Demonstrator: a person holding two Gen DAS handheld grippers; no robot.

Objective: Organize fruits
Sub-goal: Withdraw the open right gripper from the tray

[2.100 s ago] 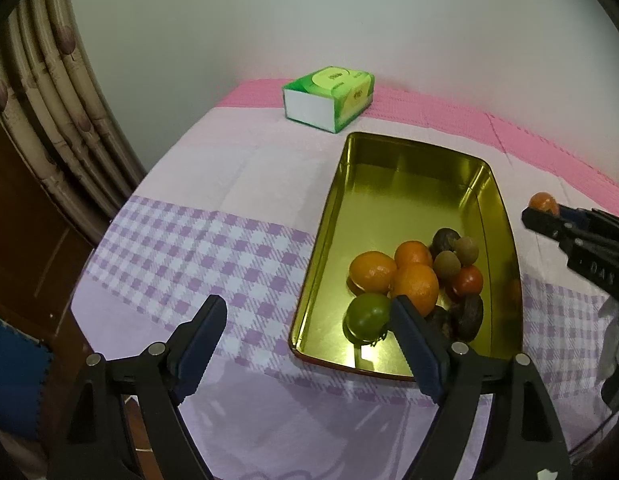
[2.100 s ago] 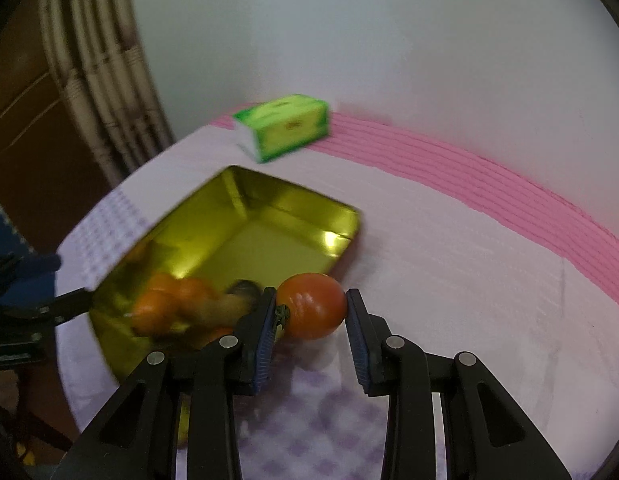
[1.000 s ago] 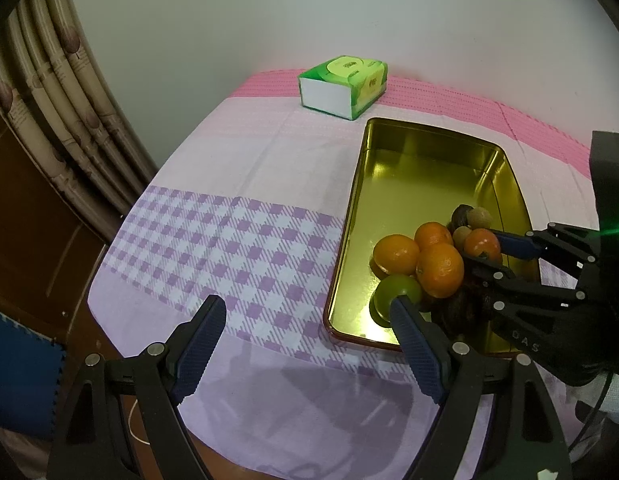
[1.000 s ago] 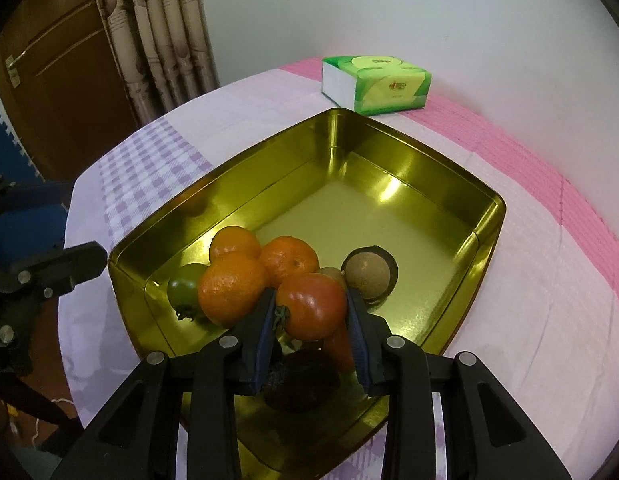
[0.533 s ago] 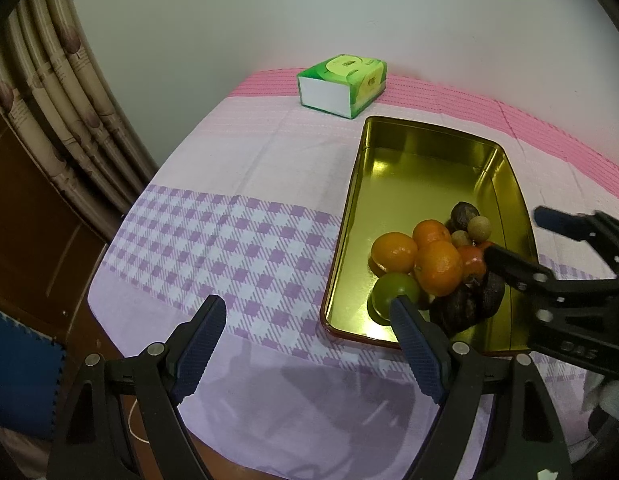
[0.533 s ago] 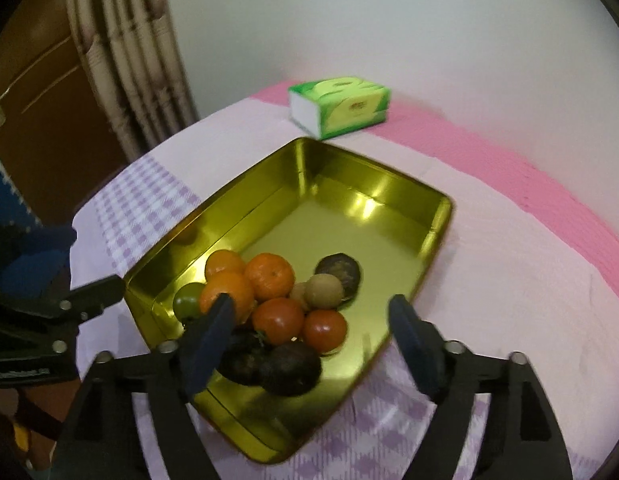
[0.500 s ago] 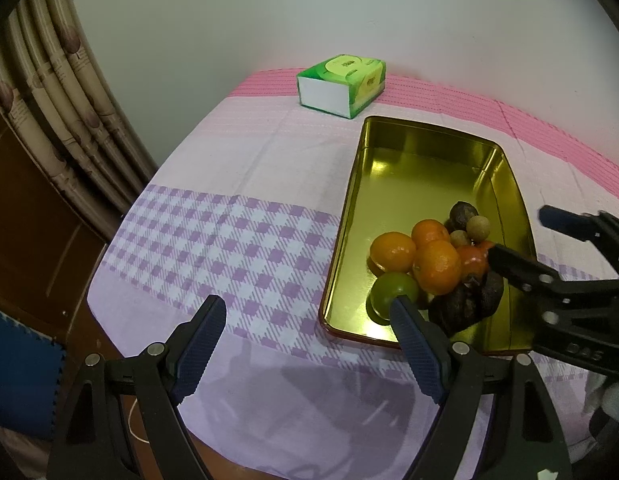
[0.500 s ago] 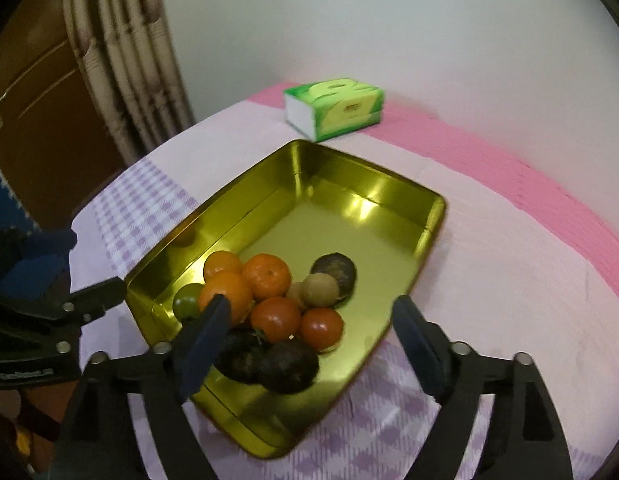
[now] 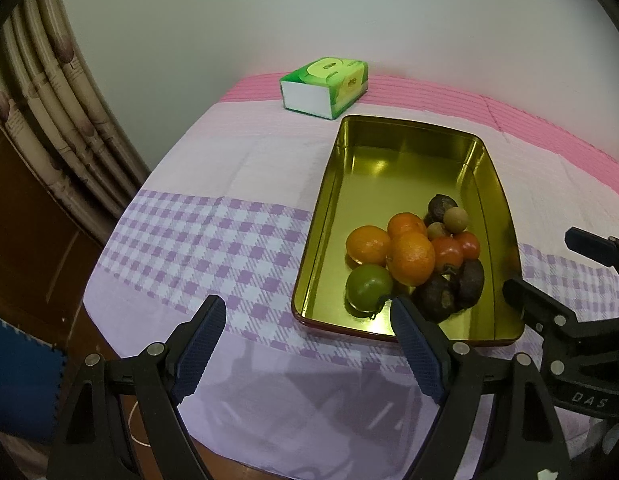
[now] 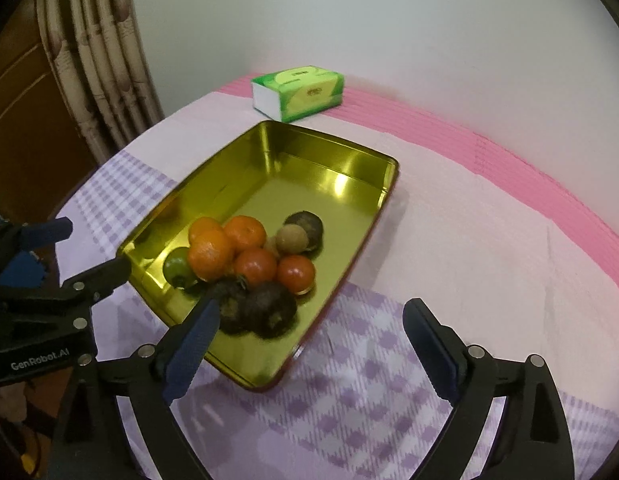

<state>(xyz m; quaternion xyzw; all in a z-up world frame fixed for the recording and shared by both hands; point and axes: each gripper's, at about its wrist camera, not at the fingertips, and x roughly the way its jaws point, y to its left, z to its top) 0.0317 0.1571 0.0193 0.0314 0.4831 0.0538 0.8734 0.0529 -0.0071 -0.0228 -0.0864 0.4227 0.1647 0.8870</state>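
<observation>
The fruits (image 10: 245,268) lie heaped at the near end of the gold tin tray (image 10: 349,160), which stands on the cloth-covered table (image 10: 469,240). The far half of the tray is bare. The heap holds oranges (image 10: 211,254), two red tomatoes (image 10: 295,274), a green fruit (image 9: 367,288), two dark wrinkled fruits (image 10: 269,308) and small brown round ones (image 10: 291,240).

The right tool (image 10: 309,328) has just been opening; its jaws stand wide with nothing between them, over the tray's near right corner. The left tool (image 9: 307,332) is also wide and empty, at the tray's near left corner.

Handling, as judged: the fruits are light, round and prone to roll. The tomatoes look soft-skinned and would bruise under a hard squeeze; the oranges should tolerate a firmer hold. Each is best taken across its widest girth, from above. The fruits touch one another, so lifting one may set its neighbours rolling.

Edges and room: the tray's raised wall should contain rolling fruit but obstructs a low approach from the side. The smooth metal floor looks slippery. The bare far half offers room for spreading the heap. A green tissue box (image 10: 297,92) sits just beyond the far end, near the wall. The table edge falls away close below both tools. No loose fruit is visible on the cloth.
</observation>
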